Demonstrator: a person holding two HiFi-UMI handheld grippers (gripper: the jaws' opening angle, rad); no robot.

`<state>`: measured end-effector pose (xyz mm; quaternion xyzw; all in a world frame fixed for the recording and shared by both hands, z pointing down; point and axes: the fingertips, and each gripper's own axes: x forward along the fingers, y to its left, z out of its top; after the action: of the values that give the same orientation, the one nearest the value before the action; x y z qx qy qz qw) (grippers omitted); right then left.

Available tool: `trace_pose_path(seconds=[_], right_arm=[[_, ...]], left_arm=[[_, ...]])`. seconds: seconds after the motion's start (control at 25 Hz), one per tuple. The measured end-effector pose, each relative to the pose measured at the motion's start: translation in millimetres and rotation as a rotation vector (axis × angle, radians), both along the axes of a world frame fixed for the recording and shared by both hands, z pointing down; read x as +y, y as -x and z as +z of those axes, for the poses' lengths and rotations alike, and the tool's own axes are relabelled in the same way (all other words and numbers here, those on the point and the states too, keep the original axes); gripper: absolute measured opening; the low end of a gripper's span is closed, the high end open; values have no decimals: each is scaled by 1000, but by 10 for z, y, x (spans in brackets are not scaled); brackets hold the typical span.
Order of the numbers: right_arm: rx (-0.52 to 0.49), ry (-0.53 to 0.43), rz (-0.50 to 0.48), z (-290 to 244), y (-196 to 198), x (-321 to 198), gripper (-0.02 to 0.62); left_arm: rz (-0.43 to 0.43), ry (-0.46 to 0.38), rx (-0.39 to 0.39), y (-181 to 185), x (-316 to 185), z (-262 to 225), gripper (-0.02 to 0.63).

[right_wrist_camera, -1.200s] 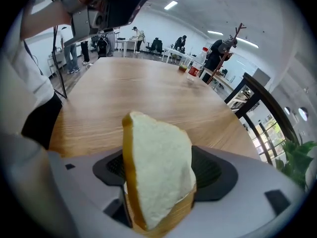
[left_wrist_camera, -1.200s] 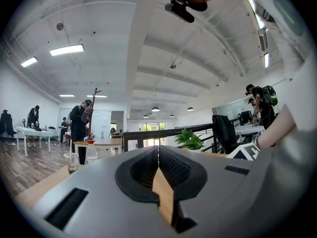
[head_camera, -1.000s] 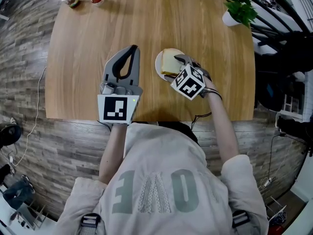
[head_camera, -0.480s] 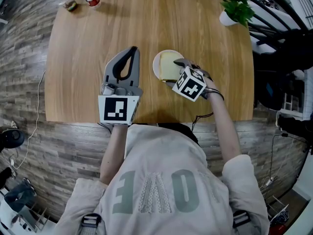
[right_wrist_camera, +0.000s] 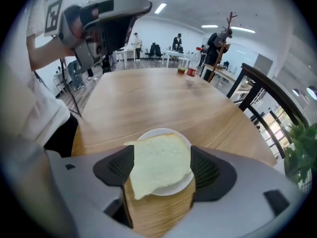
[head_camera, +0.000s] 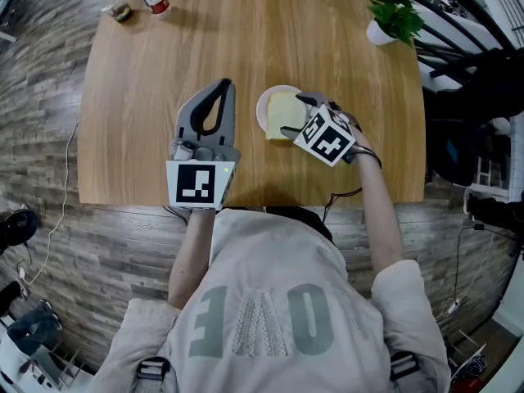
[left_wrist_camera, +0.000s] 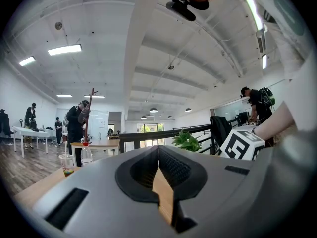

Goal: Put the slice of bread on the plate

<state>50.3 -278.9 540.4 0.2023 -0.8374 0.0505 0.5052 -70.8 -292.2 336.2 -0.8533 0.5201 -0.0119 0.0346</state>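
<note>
At mid-frame our right tongs [head_camera: 293, 115], still clasping the bread [head_camera: 280, 106], have lowered it flat onto the plate [head_camera: 261, 110], so only release remains; our left tongs [head_camera: 223, 83] stay clenched, empty.

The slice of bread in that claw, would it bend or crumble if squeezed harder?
Probably soft and crushable: the slice of bread sits edge to edge in the right claw without buckling, so the grip looks gentle. Likely light and fairly self-supporting: its near corner overhangs the plate without drooping much.
</note>
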Motion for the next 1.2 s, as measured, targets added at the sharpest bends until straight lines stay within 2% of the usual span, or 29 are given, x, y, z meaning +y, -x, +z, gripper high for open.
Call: trace_pose_path(seconds=[0.08,0.16,0.28,0.36,0.44,0.52,0.64,0.76,0.96,1.2], right_arm=[[-102,-56,47,-256,51,-125,334],[-250,-112,111,-609,126,-258,333],[-487,-208,290,-1188,112,-486,317],[-607,-302,430,-1538,-45,-608,18],[-715,-380,511,-1843,-189,-620,15],[-786,-470,544,-2120,-266,-551,15],[-768,-639,555,-2372,-302,-392,15],[-739,-739,581,-2369,-333,-236,15],[-718,-747,597,-2172,-310,-41,15],[-725,-753,621,-2185,-349,40,15]], left_arm=[[0,-2,1,-14,2,-14,8],[-1,-4,5,-15,17,-29,8],[-7,-1,-1,1,29,-26,8],[-10,-14,-4,-4,18,-48,8],[-4,-27,1,-35,25,-124,8],[0,-34,8,-52,39,-209,8],[1,-54,18,-49,58,-326,8],[-7,-81,28,-63,69,-455,8],[-15,-119,24,-70,103,-599,8],[-21,-131,17,-82,120,-624,8]])
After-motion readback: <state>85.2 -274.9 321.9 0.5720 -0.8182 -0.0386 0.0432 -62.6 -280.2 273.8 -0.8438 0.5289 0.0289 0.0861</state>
